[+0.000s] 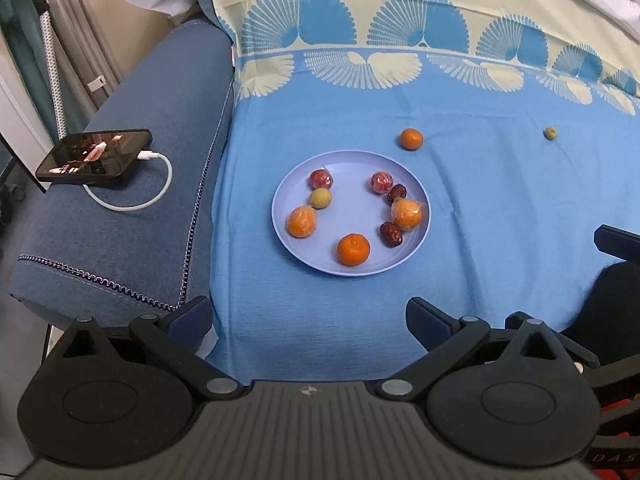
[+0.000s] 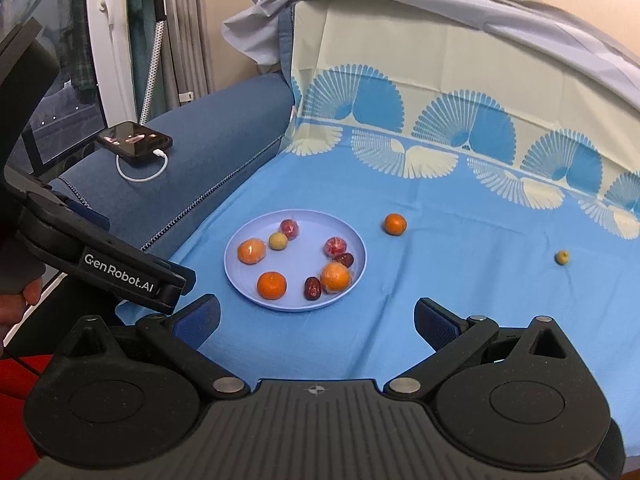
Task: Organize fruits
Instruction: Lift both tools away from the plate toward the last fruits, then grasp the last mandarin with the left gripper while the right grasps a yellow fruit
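Left wrist view. The pale blue plate point(image 1: 352, 270) sits on the blue patterned sheet point(image 1: 500, 200) covering what looks like a sofa seat. It holds eight pieces: one bare mandarin point(image 1: 353, 249) at the near rim, two plastic-wrapped oranges point(image 1: 301, 221), two wrapped red fruits point(image 1: 321, 179), one small green fruit point(image 1: 320, 198) and two red dates point(image 1: 391, 234). Two pieces remain off the plate: a loose mandarin point(image 1: 411, 139) just beyond the far rim, and a small green fruit on the sheet point(image 1: 550, 133) well apart to the far right. Judged progress: most of the sorting is done, two pieces left. The near date lies with its long axis running from near right to far left; the round fruits have no clear axis. The left tongs point(image 1: 310, 320) are spread wide and hold nothing, hovering near the plate's near side. A phone point(image 1: 94, 156) on a charging cable lies on the armrest at left.

Right wrist view. The right tongs point(image 2: 316, 320) are also spread wide and empty, positioned near the plate point(image 2: 256, 296). The stray mandarin point(image 2: 395, 224) shows far right of the plate; the stray green fruit point(image 2: 562, 257) lies further right. The far date point(image 2: 345, 259) lies roughly left to right.
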`<state>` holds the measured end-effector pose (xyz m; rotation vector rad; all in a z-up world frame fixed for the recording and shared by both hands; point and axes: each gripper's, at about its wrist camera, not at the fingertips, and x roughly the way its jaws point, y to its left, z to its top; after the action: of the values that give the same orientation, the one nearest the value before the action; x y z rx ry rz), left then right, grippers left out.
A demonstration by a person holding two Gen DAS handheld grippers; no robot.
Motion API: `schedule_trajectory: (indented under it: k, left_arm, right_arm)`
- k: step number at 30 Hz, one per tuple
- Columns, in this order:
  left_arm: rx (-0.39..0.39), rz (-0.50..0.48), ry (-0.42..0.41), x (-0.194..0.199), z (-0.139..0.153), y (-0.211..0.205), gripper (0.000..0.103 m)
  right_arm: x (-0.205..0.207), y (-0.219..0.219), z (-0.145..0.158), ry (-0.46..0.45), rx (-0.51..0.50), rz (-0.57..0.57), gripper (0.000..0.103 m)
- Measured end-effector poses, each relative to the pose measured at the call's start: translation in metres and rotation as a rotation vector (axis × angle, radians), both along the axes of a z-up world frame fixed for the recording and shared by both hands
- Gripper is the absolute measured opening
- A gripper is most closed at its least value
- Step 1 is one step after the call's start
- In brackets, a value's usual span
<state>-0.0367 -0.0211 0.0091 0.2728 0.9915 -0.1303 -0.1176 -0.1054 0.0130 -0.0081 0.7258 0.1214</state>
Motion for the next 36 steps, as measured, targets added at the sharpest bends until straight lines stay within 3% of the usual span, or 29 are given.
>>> schedule_trajectory:
  k: [9,14,18,24,28,36]
  left_arm:
    - [0.029,-0.021,0.053,0.025,-0.017,-0.019,0.103]
    - [0.011,-0.04,0.086,0.054,-0.027,-0.047,0.103]
    - [-0.01,-0.076,0.083,0.092,-0.033,-0.082,0.103]
    - [-0.018,-0.103,0.066,0.172,-0.058,-0.139,0.103]
    - [-0.038,-0.107,0.083,0.226,-0.089,-0.171,0.103]
    - [0.007,-0.109,0.159,0.3,-0.157,-0.199,0.103]
  right_arm:
    - [0.017,-0.028,-0.021,0.052,0.069,-0.099,0.102]
    - [0.028,-0.07,-0.036,0.075,0.114,-0.311,0.102]
    - [0.045,-0.114,-0.049,0.048,0.082,-0.459,0.102]
    - [0.1,-0.2,-0.077,-0.049,-0.009,-0.633,0.102]
    - [0.148,-0.262,-0.109,-0.057,-0.041,-0.709,0.102]
    - [0.235,-0.334,-0.167,0.008,-0.108,-0.683,0.102]
